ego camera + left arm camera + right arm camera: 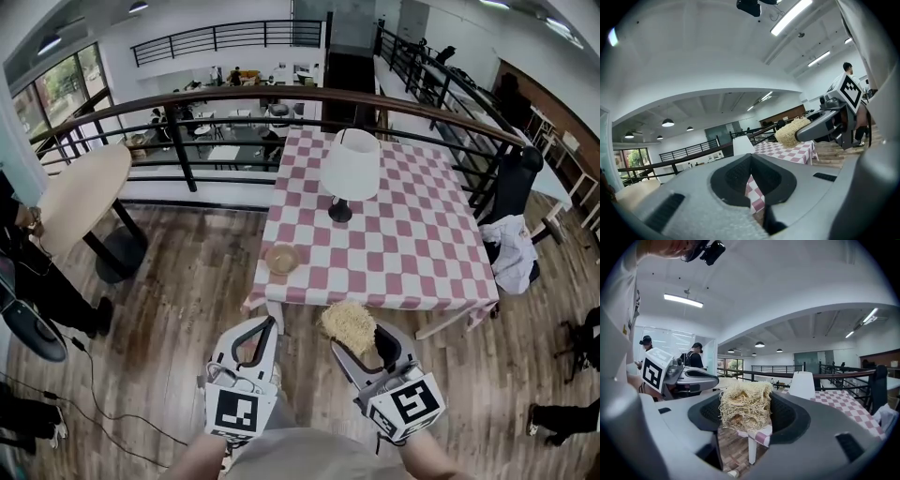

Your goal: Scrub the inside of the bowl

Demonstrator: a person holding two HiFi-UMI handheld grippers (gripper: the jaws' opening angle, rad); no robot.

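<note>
Checked table (403, 246), wood floor (169, 309), black railing (187, 103)

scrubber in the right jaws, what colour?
The scrubber is pale straw yellow, a tangle of fibres. Best seen in the right gripper view.

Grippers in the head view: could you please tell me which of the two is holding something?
The right gripper: its fingers are shut on a straw-coloured fibrous scrubber. The left gripper has its fingers together with nothing between them.

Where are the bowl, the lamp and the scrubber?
bowl (282, 259): head view, middle of its inside.
lamp (352, 165): head view, on the white shade.
scrubber (744, 405): right gripper view, on its fibrous middle.
</note>
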